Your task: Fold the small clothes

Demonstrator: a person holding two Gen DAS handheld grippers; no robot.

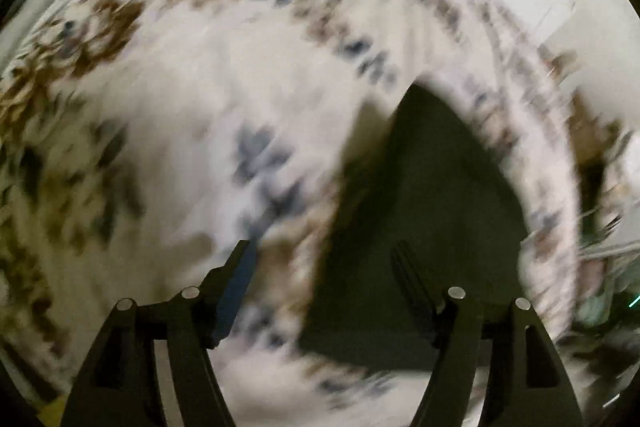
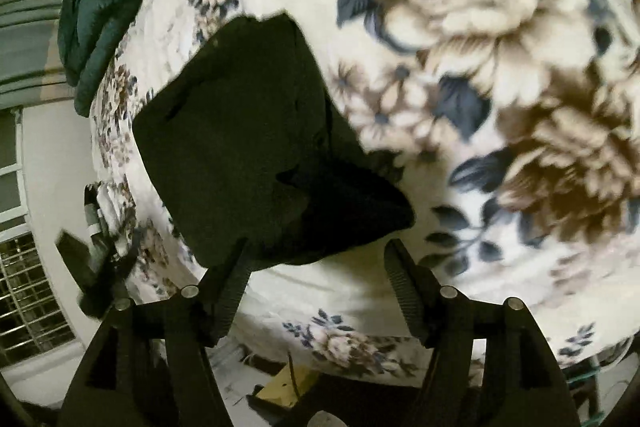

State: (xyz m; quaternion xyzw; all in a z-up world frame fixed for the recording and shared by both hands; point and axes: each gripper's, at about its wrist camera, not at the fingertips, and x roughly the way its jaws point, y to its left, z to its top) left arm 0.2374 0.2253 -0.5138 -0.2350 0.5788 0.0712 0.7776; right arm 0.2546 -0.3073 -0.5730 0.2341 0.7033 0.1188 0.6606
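Right wrist view shows the dark garment (image 2: pixel 248 147), centre frame, soft, light, limp; best pinched at its lower edge; right gripper (image 2: pixel 316 259) and left gripper (image 1: pixel 320 259) both released, holding nothing.

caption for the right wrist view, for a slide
Right gripper open above a folded black garment on a floral blanket.

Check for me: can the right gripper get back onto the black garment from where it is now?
Probably yes. The right gripper is open and empty, with the black garment lying flat on the floral blanket just ahead of its fingertips. Nothing sits between them.
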